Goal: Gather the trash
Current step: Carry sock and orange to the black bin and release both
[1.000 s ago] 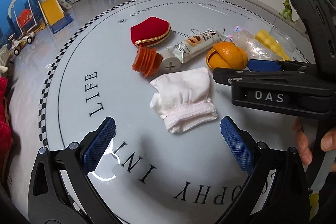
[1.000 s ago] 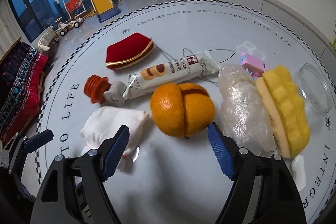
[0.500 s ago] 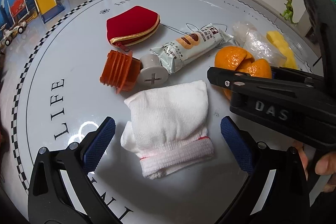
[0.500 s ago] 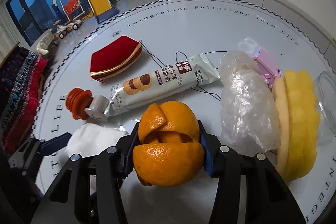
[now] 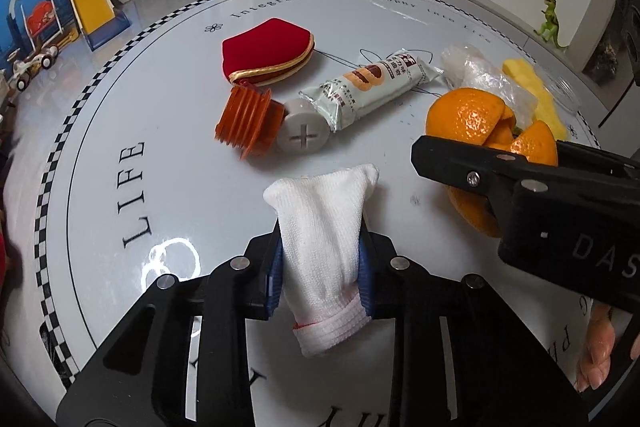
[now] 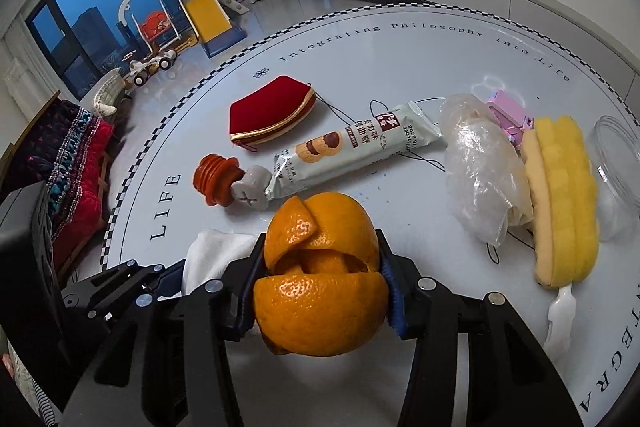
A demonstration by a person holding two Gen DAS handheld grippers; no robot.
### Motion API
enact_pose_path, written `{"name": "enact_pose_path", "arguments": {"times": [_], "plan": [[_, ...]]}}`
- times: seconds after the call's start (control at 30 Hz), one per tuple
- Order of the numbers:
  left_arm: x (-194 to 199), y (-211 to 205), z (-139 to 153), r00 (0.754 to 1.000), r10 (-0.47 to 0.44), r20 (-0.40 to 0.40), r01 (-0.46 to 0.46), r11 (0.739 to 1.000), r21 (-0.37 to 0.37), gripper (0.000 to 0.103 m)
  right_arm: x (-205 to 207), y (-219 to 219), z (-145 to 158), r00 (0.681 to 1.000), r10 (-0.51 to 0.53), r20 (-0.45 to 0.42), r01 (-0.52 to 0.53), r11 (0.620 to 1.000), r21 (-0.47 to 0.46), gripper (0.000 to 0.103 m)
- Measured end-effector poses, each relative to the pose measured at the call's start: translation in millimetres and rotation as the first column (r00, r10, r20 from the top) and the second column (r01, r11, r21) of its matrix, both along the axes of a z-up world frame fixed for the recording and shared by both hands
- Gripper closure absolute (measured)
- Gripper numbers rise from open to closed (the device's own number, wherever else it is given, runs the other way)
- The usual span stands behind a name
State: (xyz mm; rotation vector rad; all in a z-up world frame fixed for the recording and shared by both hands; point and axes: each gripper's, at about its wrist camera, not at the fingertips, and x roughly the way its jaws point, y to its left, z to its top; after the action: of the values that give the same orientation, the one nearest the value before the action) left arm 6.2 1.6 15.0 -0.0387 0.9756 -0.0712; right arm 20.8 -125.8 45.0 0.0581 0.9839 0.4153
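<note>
Since 1 second ago, your left gripper (image 5: 320, 267) is clenching the white sock (image 5: 324, 227) above the table (image 5: 200, 187); your right gripper (image 6: 320, 291) is clenching the orange peel (image 6: 320, 279), so keep both squeezes steady while lifting.

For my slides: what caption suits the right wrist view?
Right gripper clamps orange peel above the cluttered round table.

Left wrist view. The left gripper (image 5: 322, 267) is clamped on a white sock (image 5: 324, 223) above the round white table (image 5: 160, 187). Beyond it lie an orange ribbed cap (image 5: 244, 121), a grey screw-head plug (image 5: 304, 137), a snack wrapper (image 5: 370, 87) and a red pouch (image 5: 268, 53). At right, the right gripper (image 5: 496, 167) grips orange peel (image 5: 476, 119), with crumpled clear plastic (image 5: 484, 77) behind.
</note>
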Motion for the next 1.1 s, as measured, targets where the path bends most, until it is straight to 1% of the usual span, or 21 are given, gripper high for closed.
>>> {"name": "enact_pose_path", "arguments": {"times": [0.2, 0.43, 0.67, 0.9, 1.1], "plan": [[-37, 18, 10, 0.999, 0.039, 0.020, -0.039, 0.999, -0.007, 0.074, -29, 11, 8, 1.000, 0.020, 0.000, -0.020, 0.999, 0.025, 0.052], [-79, 44, 21, 0.994, 0.095, 0.049, -0.095, 0.995, -0.012, 0.074, -65, 36, 11, 0.998, 0.064, 0.011, -0.064, 0.998, 0.018, 0.052], [-122, 69, 23, 0.987, 0.144, 0.065, -0.144, 0.990, -0.002, 0.073, -95, 65, 7, 0.992, 0.124, 0.012, -0.124, 0.992, 0.007, 0.051], [-167, 103, 21, 0.973, 0.220, 0.071, -0.221, 0.975, -0.001, 0.072, -127, 109, 7, 0.975, 0.221, 0.022, -0.221, 0.975, -0.006, 0.051], [-203, 133, 22, 0.953, 0.291, 0.086, -0.292, 0.956, 0.001, 0.072, -157, 151, 4, 0.948, 0.316, 0.024, -0.316, 0.949, -0.010, 0.051]]}}
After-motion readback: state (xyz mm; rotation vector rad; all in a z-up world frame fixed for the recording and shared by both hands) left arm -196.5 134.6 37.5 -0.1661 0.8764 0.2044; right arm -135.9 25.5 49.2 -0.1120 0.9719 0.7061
